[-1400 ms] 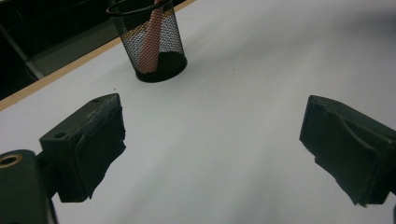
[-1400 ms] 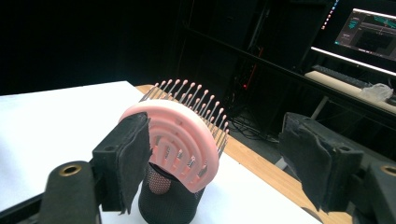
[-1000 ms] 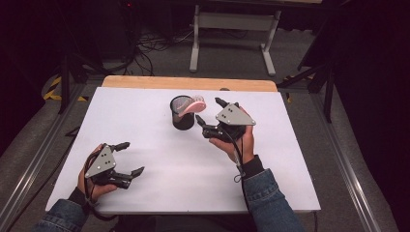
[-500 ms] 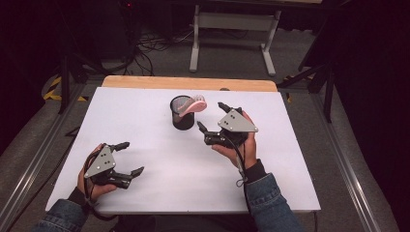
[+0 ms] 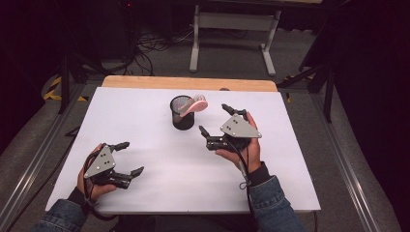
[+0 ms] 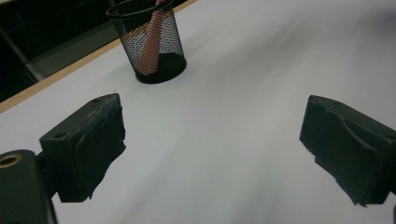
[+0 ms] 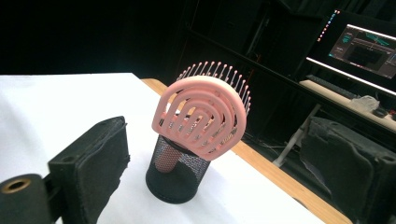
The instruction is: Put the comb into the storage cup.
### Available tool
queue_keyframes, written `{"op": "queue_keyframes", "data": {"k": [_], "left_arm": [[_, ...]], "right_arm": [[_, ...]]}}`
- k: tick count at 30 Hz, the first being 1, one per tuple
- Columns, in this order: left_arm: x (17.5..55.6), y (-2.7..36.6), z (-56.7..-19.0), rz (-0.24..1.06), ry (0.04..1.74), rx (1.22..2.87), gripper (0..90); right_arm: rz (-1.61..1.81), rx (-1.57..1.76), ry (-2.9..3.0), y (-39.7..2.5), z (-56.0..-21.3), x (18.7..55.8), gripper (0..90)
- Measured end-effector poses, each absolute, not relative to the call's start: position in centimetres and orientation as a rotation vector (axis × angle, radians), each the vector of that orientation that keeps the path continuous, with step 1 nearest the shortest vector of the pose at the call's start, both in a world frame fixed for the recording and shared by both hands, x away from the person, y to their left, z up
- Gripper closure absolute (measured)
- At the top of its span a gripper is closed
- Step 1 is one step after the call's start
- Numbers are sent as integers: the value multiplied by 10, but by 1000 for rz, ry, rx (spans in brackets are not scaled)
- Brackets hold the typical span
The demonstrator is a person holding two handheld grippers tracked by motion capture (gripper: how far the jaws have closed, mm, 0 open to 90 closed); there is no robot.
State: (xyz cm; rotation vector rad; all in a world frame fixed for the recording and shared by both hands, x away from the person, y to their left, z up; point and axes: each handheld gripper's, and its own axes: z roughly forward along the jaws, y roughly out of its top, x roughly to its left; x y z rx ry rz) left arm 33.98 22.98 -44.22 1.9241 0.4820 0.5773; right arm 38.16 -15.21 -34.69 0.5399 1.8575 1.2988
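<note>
White and matt, the worktop (image 5: 159, 193) carries few things. Near its front-left corner the left hand-held gripper (image 5: 129, 157) rests in the person's left hand (image 5: 94, 181), jaws spread wide with nothing between them; in the left gripper view its black pads (image 6: 88, 147) look worn and frayed at the edges. Farther in, right of centre, the right hand-held gripper (image 5: 215, 120) is held just above the surface, its grey three-cornered plate uppermost and its jaws likewise spread and empty, aimed toward the cup.

Beyond it, near the middle of the back edge, stands a black wire-mesh pen cup (image 5: 183, 117), cylindrical and upright. A pink plastic hairbrush (image 5: 193, 105) sits in it handle down; the rounded, vented head (image 7: 201, 116), with concentric arched slots and ball-tipped bristles, leans out over the rim toward the right gripper. A strip of bare wood (image 5: 188, 83) borders the far edge.

Judged from this layout, the brush is placed in the cup and freed, so the placing seems done; what remains is likely only drawing the right gripper clear.
</note>
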Motion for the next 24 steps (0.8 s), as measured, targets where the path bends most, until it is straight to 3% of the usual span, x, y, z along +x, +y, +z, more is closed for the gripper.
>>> {"op": "queue_keyframes", "data": {"k": [24], "left_arm": [[339,230,-441,585,483,1921,73]], "right_arm": [[1273,510,1856,-169,-353,363,84]]}}
